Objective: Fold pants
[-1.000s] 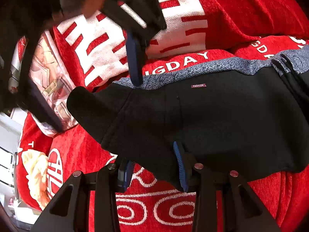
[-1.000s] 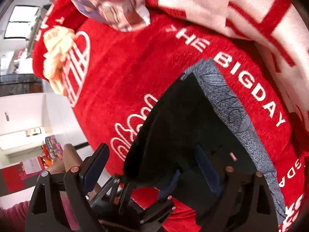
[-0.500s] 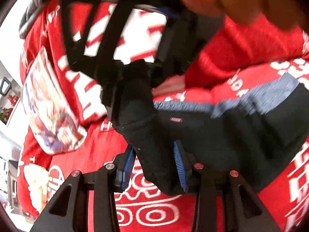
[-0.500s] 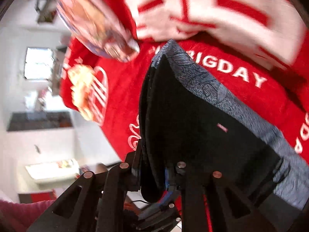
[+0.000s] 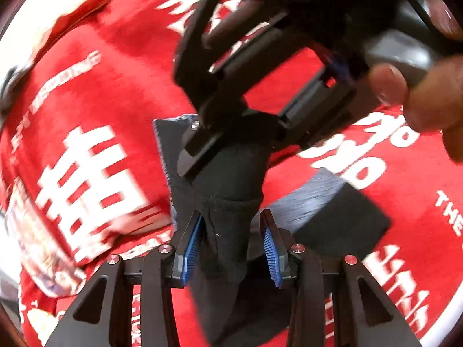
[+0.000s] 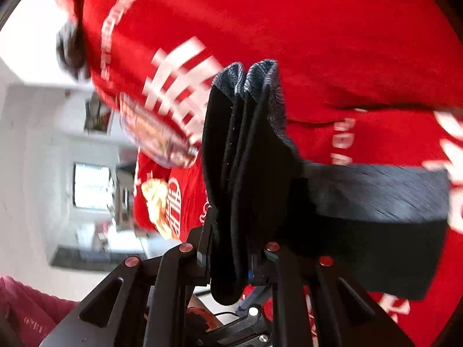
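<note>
Now pants [image 6: 249,173] bunched (black, grey-banded).

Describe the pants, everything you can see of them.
The pants are black, of soft knit-looking cloth, with a grey patterned waistband. They hang lifted and bunched in several vertical folds over the red blanket. The right gripper is shut on the gathered layers. In the left wrist view a fold of cloth runs between the fingers of the left gripper, which stand apart. One part trails down onto the blanket.
</note>
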A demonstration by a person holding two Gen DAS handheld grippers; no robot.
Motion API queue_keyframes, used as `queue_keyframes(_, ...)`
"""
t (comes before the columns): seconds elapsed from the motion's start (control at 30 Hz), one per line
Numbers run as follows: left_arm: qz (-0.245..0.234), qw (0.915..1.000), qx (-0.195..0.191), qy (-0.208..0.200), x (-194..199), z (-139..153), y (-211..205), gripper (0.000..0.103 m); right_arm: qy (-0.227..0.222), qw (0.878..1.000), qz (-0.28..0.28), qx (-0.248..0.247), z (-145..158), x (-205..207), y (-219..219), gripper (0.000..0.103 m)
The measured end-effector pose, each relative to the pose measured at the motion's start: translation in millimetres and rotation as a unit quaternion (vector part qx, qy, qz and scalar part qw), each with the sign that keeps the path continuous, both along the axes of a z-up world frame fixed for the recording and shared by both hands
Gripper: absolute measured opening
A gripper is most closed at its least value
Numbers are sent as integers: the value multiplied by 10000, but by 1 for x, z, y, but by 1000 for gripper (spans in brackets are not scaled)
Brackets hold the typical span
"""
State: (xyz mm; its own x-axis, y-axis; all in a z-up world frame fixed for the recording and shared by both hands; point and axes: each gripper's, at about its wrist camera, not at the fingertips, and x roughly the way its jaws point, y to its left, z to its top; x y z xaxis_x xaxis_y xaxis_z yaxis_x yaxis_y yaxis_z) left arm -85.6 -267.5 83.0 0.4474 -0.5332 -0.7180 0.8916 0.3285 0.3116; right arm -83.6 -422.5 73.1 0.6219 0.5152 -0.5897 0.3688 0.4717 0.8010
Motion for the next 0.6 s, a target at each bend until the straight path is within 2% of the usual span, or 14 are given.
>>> queue_keyframes(0.13, -357, 9989, 234, 180, -43, -19, -31, 40, 21, 9981, -566, 228, -28, -60, -29, 18)
queue_keyframes(0.27, -625, 9950, 718, 300, -78, -57, -51, 40, 314, 9938, -944, 505, -76, -109, -43, 18)
queue_keyframes(0.37, -777, 9902, 1111, 335, -97, -86, -59, 40, 584, 9913, -1037, 562, -108, -126, -41, 18)
queue_keyframes(0.47, -945, 9868, 1309, 117, -108, -105, -59, 43, 770, 9879, -1196, 617, -134, -138, -45, 18)
queue_keyframes(0.6, -1128, 9837, 1396, 94, -112, -102, -52, 46, 796, 9859, -1325, 643, -143, -145, -43, 18)
